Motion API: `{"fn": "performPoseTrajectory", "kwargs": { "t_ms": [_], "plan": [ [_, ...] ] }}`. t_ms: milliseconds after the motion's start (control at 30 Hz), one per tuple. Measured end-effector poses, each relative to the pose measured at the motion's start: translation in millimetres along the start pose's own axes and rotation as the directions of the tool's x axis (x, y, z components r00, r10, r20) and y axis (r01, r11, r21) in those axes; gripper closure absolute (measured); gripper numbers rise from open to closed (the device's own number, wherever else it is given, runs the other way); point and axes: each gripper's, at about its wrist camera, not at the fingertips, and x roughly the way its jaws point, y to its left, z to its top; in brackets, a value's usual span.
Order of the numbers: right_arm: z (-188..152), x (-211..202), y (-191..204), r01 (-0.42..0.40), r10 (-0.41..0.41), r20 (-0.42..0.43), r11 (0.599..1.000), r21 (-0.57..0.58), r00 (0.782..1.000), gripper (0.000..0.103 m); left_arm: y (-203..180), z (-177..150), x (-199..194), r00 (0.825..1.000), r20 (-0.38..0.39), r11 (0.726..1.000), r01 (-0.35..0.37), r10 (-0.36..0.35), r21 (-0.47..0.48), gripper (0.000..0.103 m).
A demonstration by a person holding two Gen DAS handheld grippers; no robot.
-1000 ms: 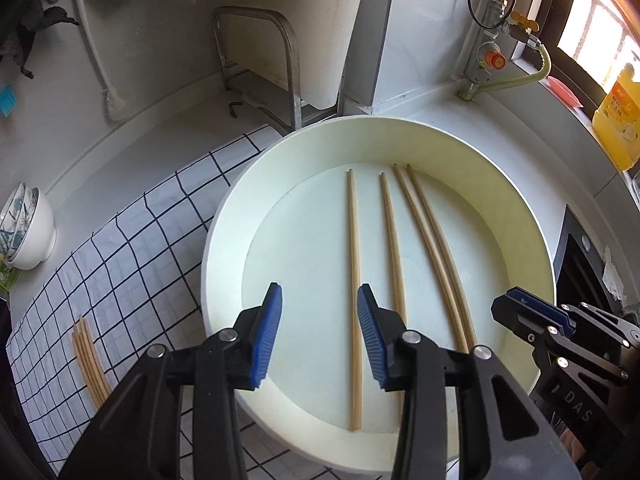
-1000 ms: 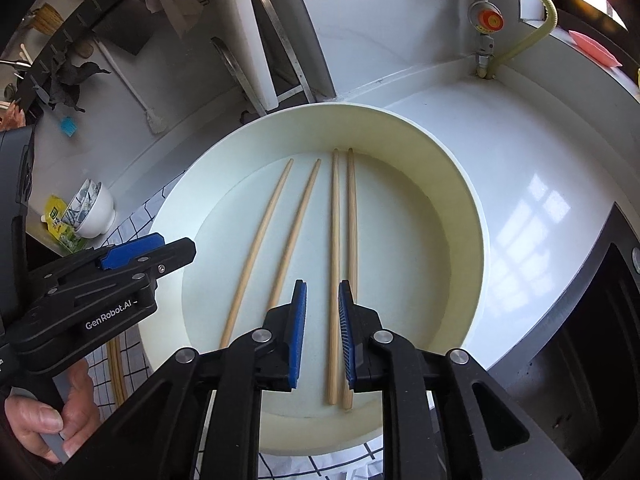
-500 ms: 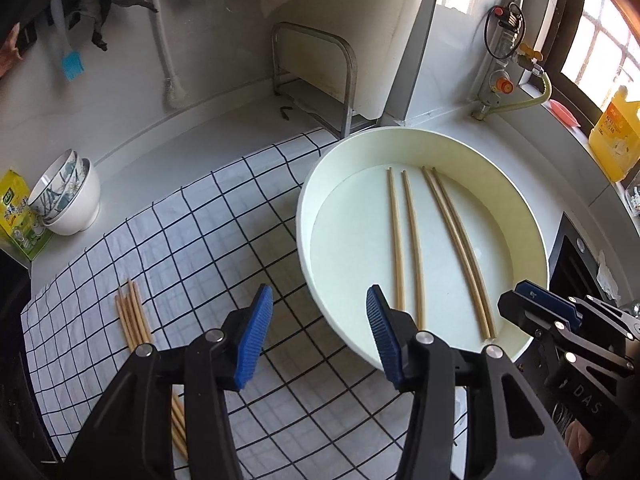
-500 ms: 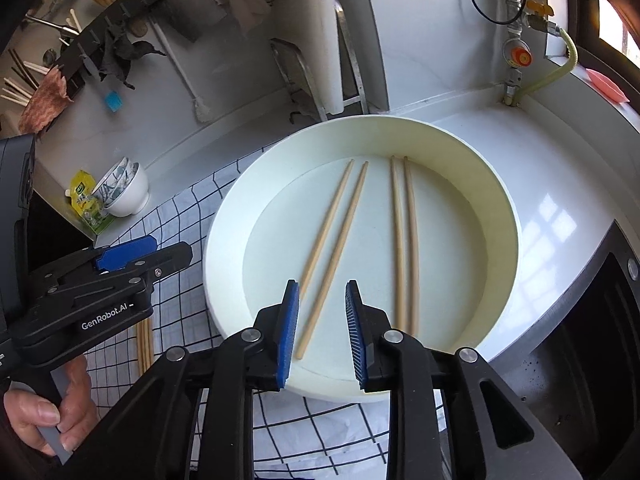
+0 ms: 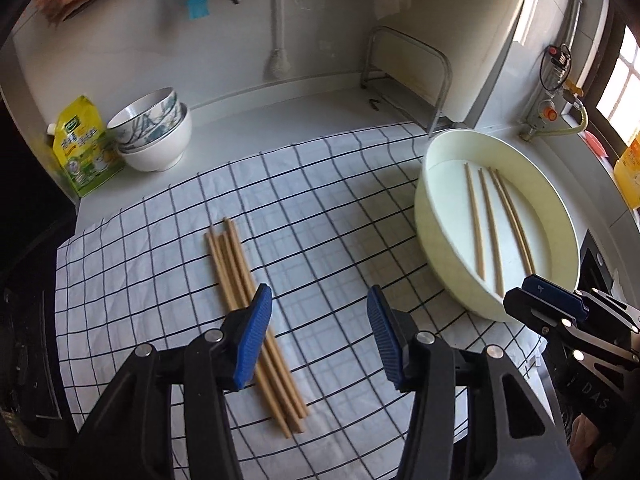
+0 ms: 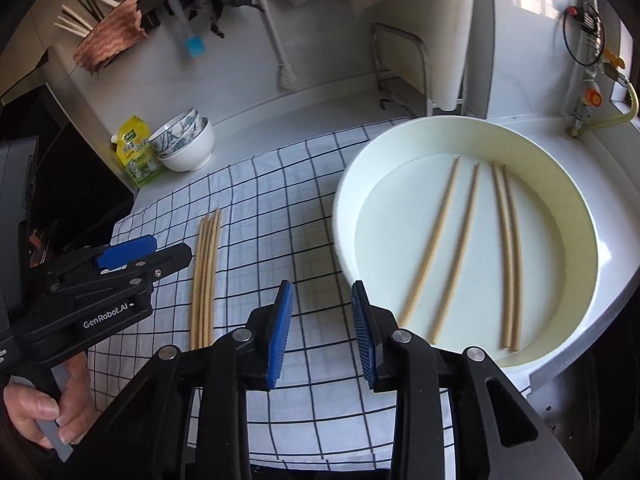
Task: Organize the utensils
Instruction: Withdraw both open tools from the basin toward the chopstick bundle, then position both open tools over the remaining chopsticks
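Note:
Several wooden chopsticks [image 5: 486, 216] [image 6: 460, 240] lie side by side in a round cream basin [image 5: 440, 272] [image 6: 400, 136] on the right. Another bundle of chopsticks [image 5: 232, 264] [image 6: 206, 272] lies on the black-and-white checked cloth [image 5: 320, 220]. My left gripper [image 5: 318, 308] hovers open above the cloth, its left finger over the near end of that bundle, and nothing sits between its pads. My right gripper [image 6: 322, 300] hangs over the cloth just left of the basin. Its jaws are opening and hold nothing. A hand [image 6: 32, 412] holds the left gripper's handle.
Two stacked bowls [image 5: 152, 136] and a yellow-green pouch [image 5: 80, 144] stand at the back left. A metal rack [image 5: 408, 72] and a gas valve with hose [image 5: 556, 120] are behind the basin. A yellow bottle [image 5: 630, 168] and a black hob edge [image 5: 596, 256] are on the right.
Both grippers have swung left from over the basin to above the checked cloth. Both sets of jaws have widened. The loose chopstick bundle now lies under the left gripper.

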Motion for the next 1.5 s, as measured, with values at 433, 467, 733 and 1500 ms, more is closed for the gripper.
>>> {"fn": "performPoseTrajectory", "kwargs": {
  "t_ms": [433,467,733,1500],
  "plan": [
    [-21.2,54.9,77.2,-0.087,0.075,-0.112,0.991,-0.106,0.991,0.069,97.0,-50.7,12.8,0.993,-0.076,0.982,-0.105,0.093,-0.159,0.05],
    [-23.2,59.6,81.0,-0.09,0.077,-0.121,0.99,-0.108,0.99,0.069,101.4,-54.9,15.3,0.992,-0.083,0.981,-0.105,0.092,-0.166,0.05],
    [-33.0,93.9,103.3,-0.077,0.057,-0.153,0.988,-0.13,0.987,0.065,120.4,-71.3,31.0,0.991,-0.104,0.979,-0.097,0.079,-0.181,0.044],
    [-41.9,150.4,114.9,-0.009,-0.021,-0.192,0.988,-0.152,0.981,0.064,137.1,-79.6,59.3,0.992,-0.115,0.98,-0.07,0.049,-0.188,0.043]
  ]
}}
